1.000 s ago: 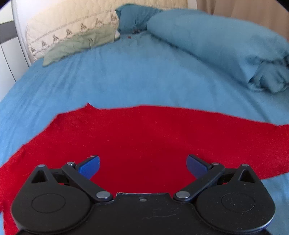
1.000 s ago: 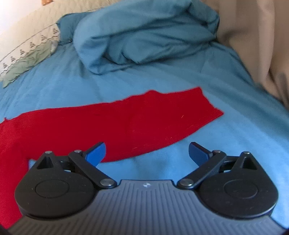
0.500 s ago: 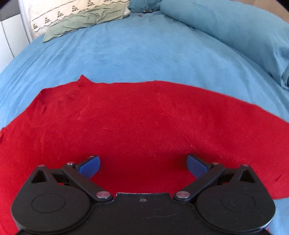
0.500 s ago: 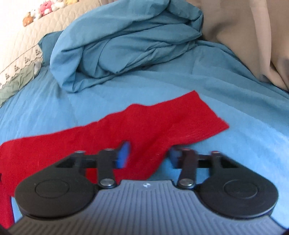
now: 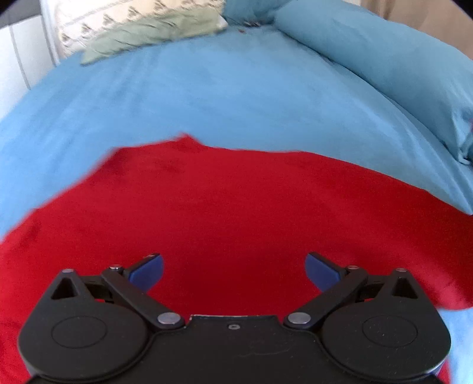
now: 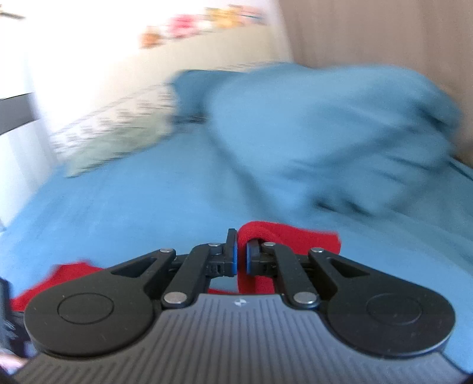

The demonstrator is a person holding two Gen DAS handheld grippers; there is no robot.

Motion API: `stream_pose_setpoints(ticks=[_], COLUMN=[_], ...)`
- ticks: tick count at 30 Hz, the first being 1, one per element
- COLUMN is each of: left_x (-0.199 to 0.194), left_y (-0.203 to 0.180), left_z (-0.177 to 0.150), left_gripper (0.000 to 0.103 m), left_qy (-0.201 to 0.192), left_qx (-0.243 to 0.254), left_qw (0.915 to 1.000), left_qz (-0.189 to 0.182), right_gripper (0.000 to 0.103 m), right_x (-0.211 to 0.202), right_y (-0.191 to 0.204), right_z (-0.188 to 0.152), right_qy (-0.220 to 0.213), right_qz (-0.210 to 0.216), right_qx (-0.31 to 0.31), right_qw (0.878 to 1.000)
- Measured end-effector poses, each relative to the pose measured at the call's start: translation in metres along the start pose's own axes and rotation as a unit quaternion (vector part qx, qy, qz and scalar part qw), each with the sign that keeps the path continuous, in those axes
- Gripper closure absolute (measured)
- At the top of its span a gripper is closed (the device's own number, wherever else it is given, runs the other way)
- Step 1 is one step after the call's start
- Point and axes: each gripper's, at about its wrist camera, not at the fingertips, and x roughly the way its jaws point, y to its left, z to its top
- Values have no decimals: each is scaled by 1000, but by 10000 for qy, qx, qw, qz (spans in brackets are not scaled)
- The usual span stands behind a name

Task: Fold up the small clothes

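**Right gripper clamped on red garment edge; left gripper spread above it**

The right gripper (image 6: 241, 251) has just been closing, and its blue pads are now nearly together with a fold of the red garment (image 6: 291, 236) pinched between them. The cloth loops up out of the pads and trails toward 3 o'clock; a further patch of it shows at 8 o'clock, beside the gripper body. The right wrist view is motion-blurred.

The left gripper (image 5: 233, 267) points steeply down at the red garment (image 5: 236, 206). Its fingers (image 5: 146, 270) stand wide apart, with nothing between them but the cloth lying flat below. Contact with the fabric cannot be told.

The garment lies spread on the blue bedsheet (image 5: 207, 97). In the left wrist view, its far edge runs across the middle of the frame, with a small peak at 11 o'clock.

A blue pillow (image 5: 384, 59) lies at 2 o'clock. A cream patterned pillow (image 5: 118, 17) and a green cloth (image 5: 153, 38) lie at 11 o'clock, well apart from the garment.
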Motion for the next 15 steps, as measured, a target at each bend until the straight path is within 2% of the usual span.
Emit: stream_pose_setpoints(ticks=[4,7,10,14,15], left_x=[-26,-41,-47,-45,-44], left_y=[60,104,141,170,173], left_z=[-10,-24,-42,-59,-60], left_gripper=[0,0,0,0,0], left_qy=[-183,-273,-238,-41,-30], left_qx=[-165,-239,-432,-852,-914], left_qw=[9993,9975,9959,9950,9947], left_qz=[265,604,758,526,462], right_gripper=[82,82,82,82,78], right_x=[33,62,81,88,89], right_y=[103,174,215,230,231], right_z=[-10,-56,-112,-159,-163], right_qy=[200,733,1182,1420,1425], right_qz=[1180,1808,1970,1875,1844], right_qx=[-486,-1045,-1540,-1811,-1901], right_qw=[9916,9752,9610,9549,9537])
